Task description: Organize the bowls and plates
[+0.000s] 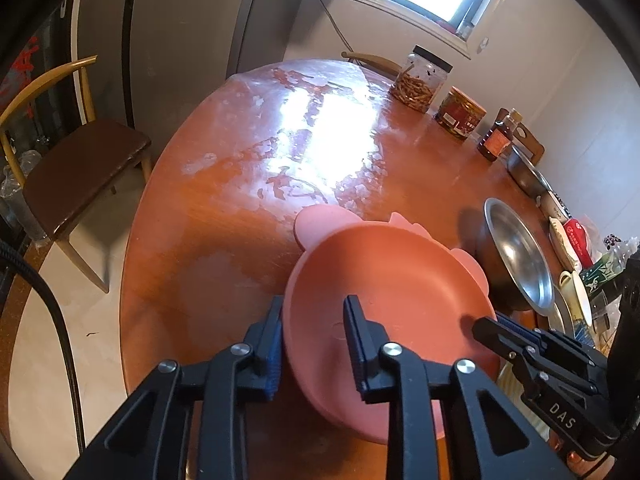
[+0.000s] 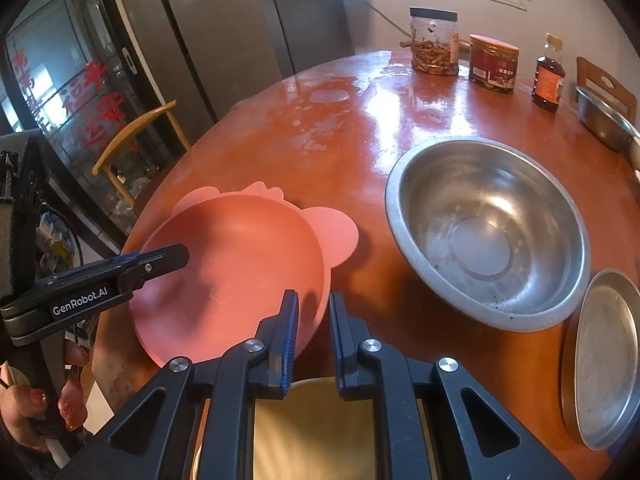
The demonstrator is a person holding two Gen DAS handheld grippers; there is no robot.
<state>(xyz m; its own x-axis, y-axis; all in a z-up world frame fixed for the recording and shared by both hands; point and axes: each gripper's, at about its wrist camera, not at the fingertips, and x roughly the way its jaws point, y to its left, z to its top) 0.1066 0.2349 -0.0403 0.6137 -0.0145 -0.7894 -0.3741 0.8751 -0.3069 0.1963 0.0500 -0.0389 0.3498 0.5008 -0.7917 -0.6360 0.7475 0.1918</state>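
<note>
Two claws bracket a pink plate (image 2: pixel 228 276) at the near edge of a round wooden worktop (image 2: pixel 352 152), apparently so that a wide, shallow dish can be raised level from both sides. The right claw (image 2: pixel 313 340) stands nearly closed astride the plate's rim at about 4 o'clock, one finger inside and one outside; whether the pads truly press the rim is hard to tell. The left claw (image 1: pixel 314 344) straddles the opposite rim at about 8 o'clock, its jaws drawn in but with a visible gap on the inner side, so its hold looks unfinished. The plate's ear-shaped tabs point away at 12 o'clock. Just beyond at 2 o'clock sits a steel bowl (image 2: pixel 488 232), a likely stacking mate, with a flat steel plate (image 2: pixel 600 356) at 4 o'clock, cut off by the frame. Farther back stand a snack jar (image 2: pixel 434 42), a red tin (image 2: pixel 493 65) and a sauce bottle (image 2: pixel 549 76). Crockery at the left view's right edge is too crowded to identify, and what lies beneath the pink plate stays hidden.
</note>
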